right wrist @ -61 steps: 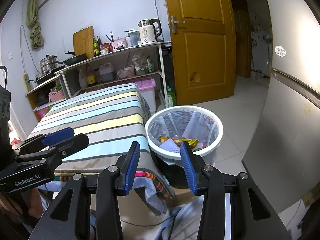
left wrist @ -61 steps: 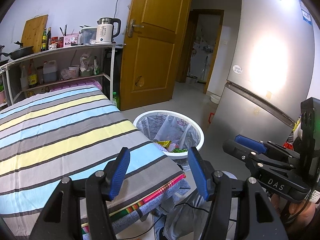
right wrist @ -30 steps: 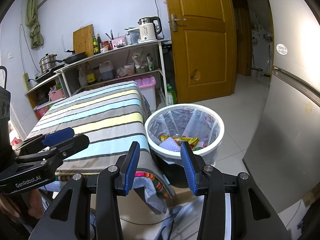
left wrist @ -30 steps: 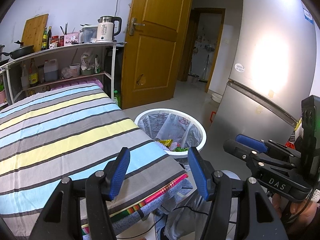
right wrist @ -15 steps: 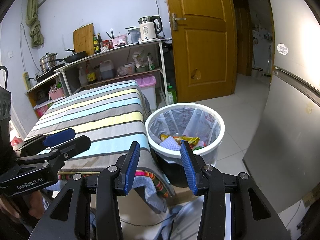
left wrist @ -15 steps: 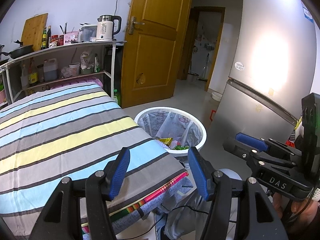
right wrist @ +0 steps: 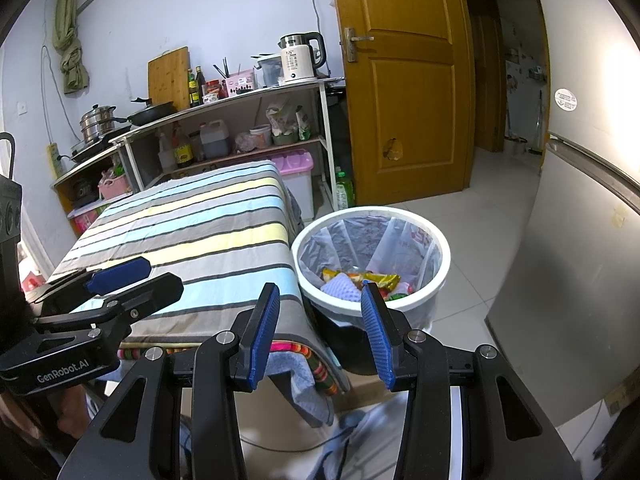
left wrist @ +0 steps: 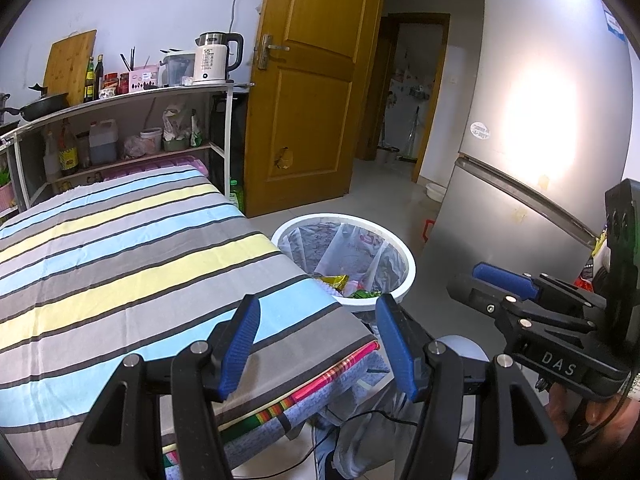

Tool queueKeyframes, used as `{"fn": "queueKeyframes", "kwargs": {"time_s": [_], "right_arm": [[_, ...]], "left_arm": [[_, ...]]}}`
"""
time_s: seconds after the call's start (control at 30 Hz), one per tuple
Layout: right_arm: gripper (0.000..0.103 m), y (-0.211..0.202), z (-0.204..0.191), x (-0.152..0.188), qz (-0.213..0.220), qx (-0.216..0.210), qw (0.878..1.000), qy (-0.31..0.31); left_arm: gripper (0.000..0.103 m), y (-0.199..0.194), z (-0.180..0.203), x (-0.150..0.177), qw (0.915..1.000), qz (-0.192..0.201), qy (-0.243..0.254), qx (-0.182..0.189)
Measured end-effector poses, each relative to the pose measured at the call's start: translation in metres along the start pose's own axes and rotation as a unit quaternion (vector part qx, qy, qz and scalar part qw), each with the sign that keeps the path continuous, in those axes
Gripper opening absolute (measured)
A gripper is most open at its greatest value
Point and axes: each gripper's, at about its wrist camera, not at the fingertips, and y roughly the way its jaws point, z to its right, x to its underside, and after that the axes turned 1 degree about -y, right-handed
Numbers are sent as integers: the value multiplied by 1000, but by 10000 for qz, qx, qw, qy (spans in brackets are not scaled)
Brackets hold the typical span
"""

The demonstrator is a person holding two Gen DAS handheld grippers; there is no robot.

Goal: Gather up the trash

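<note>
Nearest, the left gripper (left wrist: pixel 318 342) hangs over the near corner of the table (left wrist: pixel 120 248), which is draped in a blue, yellow and grey striped cloth; its blue-padded fingers (left wrist: pixel 240 344) stand apart with nothing between them. The right gripper (right wrist: pixel 320 330) hangs just past the table's near edge, its fingers (right wrist: pixel 264 332) likewise spread and empty. Beyond them, a round white plastic bin (right wrist: pixel 372 308) lined with a clear bag stands on the tiled floor, just beside the table's corner. Inside it lies the trash (right wrist: pixel 360 282): yellow and green wrappers and a pale blue foam piece. Farther back are a metal shelf rack (right wrist: pixel 248 120) and a wooden door (right wrist: pixel 404 80).
</note>
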Motion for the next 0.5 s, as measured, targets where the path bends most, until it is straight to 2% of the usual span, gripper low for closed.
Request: {"fn": "queueKeyframes", "kwargs": {"time_s": [0.5], "right_arm": [[44, 1, 0, 0, -5, 0, 10000, 5]], "left_arm": [[62, -2, -2, 2, 10000, 46, -31, -61]]}}
